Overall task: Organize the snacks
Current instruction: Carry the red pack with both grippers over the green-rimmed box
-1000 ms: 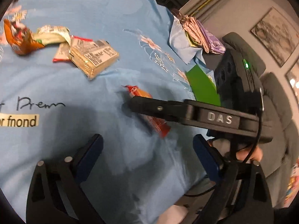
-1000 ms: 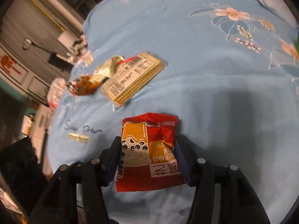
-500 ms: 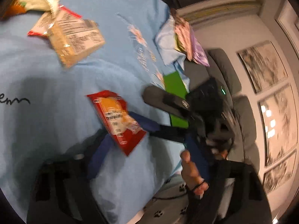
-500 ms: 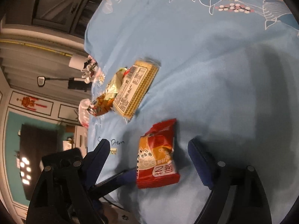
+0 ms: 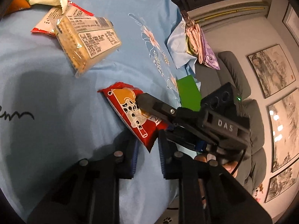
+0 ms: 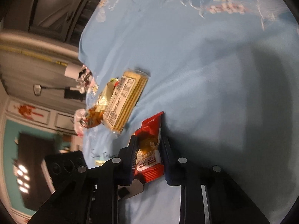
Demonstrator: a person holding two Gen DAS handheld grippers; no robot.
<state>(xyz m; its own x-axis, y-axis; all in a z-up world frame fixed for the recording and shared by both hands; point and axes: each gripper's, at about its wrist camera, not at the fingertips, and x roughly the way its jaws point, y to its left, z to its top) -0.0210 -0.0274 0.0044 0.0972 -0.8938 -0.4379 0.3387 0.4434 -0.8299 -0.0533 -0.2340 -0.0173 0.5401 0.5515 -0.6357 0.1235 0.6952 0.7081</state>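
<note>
The red snack packet (image 6: 148,149) sits pinched between the fingers of the right gripper (image 6: 148,155), standing on edge with its top poking out past the fingertips toward the cracker pack (image 6: 124,101). It looks light and soft, a puffy foil pillow with crimped ends, so it should weigh almost nothing but will crumple and could slide on its glossy skin; the flat sealed edges seem the safest place to hold, since squeezing the swollen middle might crush what is inside. The right fingers are clenched on that middle now, and the wrapper bulges between the pads. The left gripper (image 5: 147,155) has its fingers close together around the packet's lower corner (image 5: 149,143), which dips into the gap between them; whether the pads actually press the foil I cannot tell, so the grasp there is uncertain. The left view shows what the right one cannot: the packet's printed face with a drink cup and dark dots, one right finger (image 5: 147,100) lying across it, the right gripper's body and the person's hand (image 5: 229,166) behind it, and folded cloths (image 5: 198,44) and a green sheet (image 5: 188,91) beyond the fingertips on the blue cloth (image 5: 46,97). The right view instead shows the packet edge-on, how thick it is between the pads, and the other snacks (image 6: 101,102) heaped behind the cracker pack, ahead and left of the fingers.
</note>
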